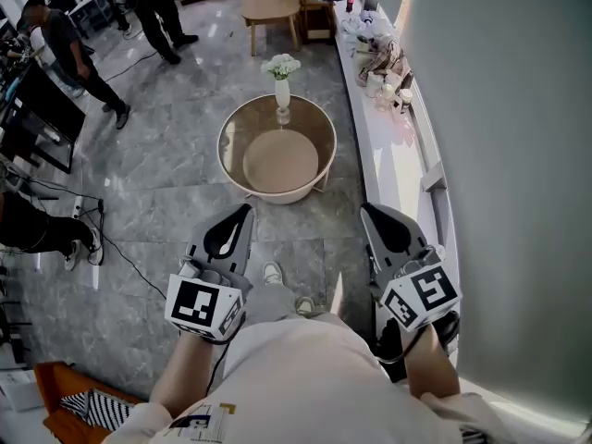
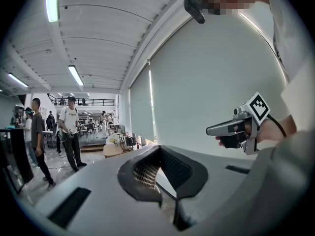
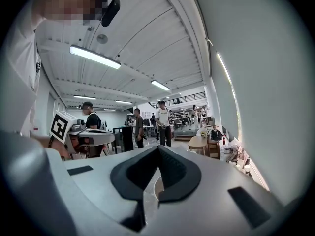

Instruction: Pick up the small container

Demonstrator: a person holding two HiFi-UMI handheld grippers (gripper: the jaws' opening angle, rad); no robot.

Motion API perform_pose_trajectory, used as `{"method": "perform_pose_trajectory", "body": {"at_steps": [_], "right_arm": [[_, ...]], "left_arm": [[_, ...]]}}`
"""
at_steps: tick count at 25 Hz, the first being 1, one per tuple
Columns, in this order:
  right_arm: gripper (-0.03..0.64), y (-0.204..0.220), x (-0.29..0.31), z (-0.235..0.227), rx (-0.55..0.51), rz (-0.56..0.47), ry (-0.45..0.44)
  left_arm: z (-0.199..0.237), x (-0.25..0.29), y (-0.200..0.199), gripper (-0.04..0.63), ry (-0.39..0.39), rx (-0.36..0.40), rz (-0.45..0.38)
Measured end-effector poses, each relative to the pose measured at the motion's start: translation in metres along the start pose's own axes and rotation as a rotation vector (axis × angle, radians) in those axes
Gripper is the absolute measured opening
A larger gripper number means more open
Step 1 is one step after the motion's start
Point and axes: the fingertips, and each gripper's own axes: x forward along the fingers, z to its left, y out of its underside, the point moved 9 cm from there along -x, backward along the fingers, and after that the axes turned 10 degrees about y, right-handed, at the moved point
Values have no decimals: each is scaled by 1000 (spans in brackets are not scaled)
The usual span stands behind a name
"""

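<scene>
Where a white ledge [image 1: 392, 160] runs along the right-hand wall, a cluster of small containers [image 1: 377, 83] stands among cups and clutter at its far end. Which one is meant cannot be told from this far away. Beside the ledge, out on the grey stone floor [image 1: 166, 165], is a round glass-topped table [image 1: 226, 144] with a white vase [image 1: 281, 92] of pale flowers on its far edge. A wooden table [image 1: 271, 3] stands beyond it, and several people [image 1: 65, 44] are at the upper left.

Nearer the camera, the left gripper [image 1: 244, 211] and the right gripper [image 1: 367, 211] are held side by side over the floor, short of the round table and well apart from the containers. The right one is close alongside the ledge. Both have their jaws pressed together with nothing between them – each gripper's own view shows the dark pads meeting at the tip.
</scene>
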Motion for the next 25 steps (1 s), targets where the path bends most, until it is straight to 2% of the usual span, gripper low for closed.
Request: {"method": "perform_pose_trajectory", "body": {"at_steps": [10, 25], "right_arm": [[5, 5, 34, -14, -3, -9, 7], [5, 5, 131, -40, -36, 37, 12]], "left_arm": [[30, 26, 12, 6, -21, 3, -10], [116, 93, 27, 6, 1, -20, -14]]}}
